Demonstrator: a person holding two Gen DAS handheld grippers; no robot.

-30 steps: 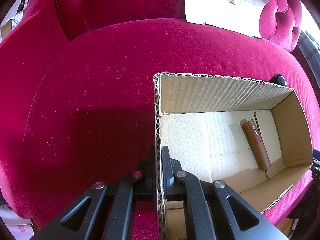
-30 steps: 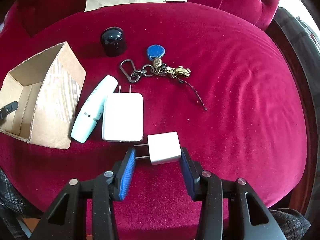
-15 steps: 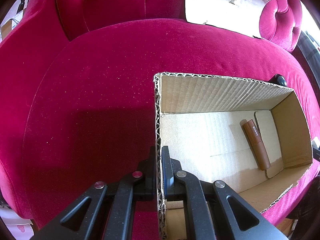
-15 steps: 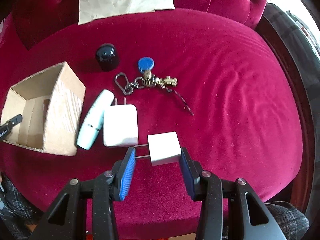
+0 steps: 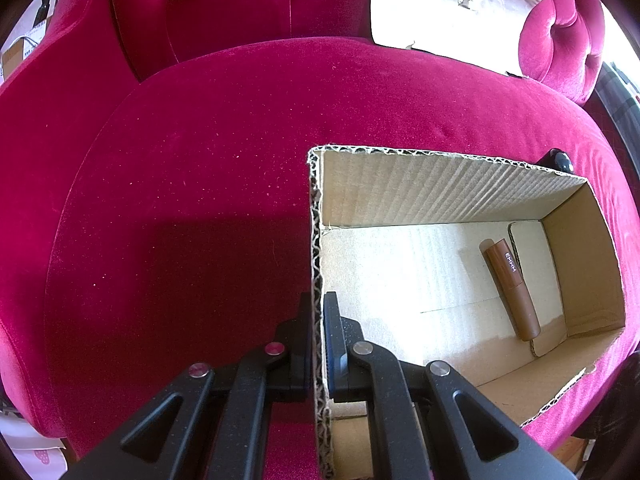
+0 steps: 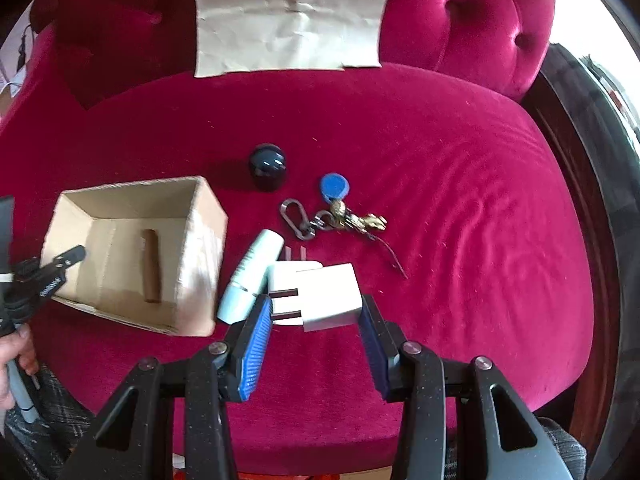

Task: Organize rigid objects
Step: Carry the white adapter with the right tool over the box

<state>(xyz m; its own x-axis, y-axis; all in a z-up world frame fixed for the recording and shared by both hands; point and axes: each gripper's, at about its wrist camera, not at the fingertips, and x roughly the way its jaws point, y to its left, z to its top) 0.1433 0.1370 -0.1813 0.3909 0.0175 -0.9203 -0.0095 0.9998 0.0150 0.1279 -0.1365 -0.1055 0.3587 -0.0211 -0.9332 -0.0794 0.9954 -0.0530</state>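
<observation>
My left gripper (image 5: 318, 308) is shut on the near side wall of an open cardboard box (image 5: 440, 188) standing on a crimson velvet seat. A brown tube (image 5: 512, 292) lies inside the box. In the right wrist view, my right gripper (image 6: 316, 308) is shut on a small white plug charger (image 6: 330, 296), held above the seat with its prongs pointing left. Below it lie a larger white charger (image 6: 286, 276) and a pale blue tube (image 6: 250, 280). The box (image 6: 204, 240) stands to their left, with the left gripper's fingers (image 6: 70, 258) at its far end.
A dark round cap (image 6: 268, 166) and a keychain (image 6: 336, 216) with a blue tag lie behind the chargers. A creased paper sheet (image 6: 288, 16) leans on the seat's backrest. A person's hand (image 6: 16, 344) shows at the left edge. Bare velvet stretches to the right.
My right gripper has risen with the small white charger, so the seat's objects look smaller and more of the box shows. The left gripper has not moved.
</observation>
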